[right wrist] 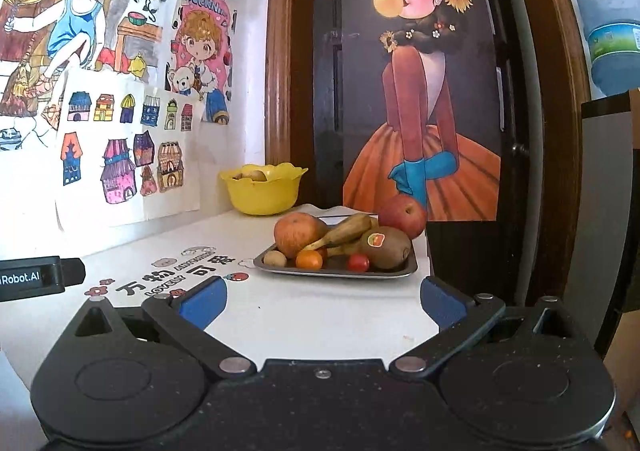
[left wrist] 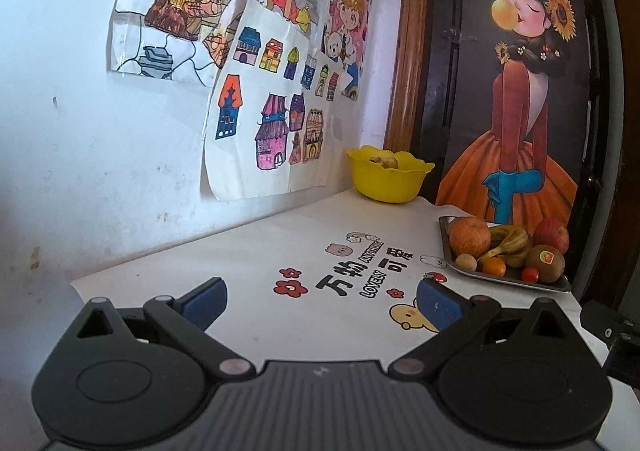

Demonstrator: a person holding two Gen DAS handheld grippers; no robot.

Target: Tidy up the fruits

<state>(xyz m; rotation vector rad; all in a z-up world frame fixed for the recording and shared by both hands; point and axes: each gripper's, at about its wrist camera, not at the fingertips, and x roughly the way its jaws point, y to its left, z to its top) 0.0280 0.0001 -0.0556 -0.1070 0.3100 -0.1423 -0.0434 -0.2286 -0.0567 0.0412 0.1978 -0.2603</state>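
Right wrist view: the right gripper (right wrist: 322,297) fills the lower frame with jaws spread wide and empty, and the metal tray (right wrist: 335,271) sits just above centre, holding, largest first, two apples (right wrist: 298,235), a kiwi (right wrist: 386,247), bananas (right wrist: 346,231), then a small orange (right wrist: 309,259) and cherry tomato (right wrist: 358,262). The left gripper (left wrist: 320,301) is likewise spread and empty at lower frame; a yellow bowl (left wrist: 386,179) stands at upper centre. Judgement: apples are firm, heavy and smooth, so grip across the middle; the tomato is soft and rolls, so pinch lightly
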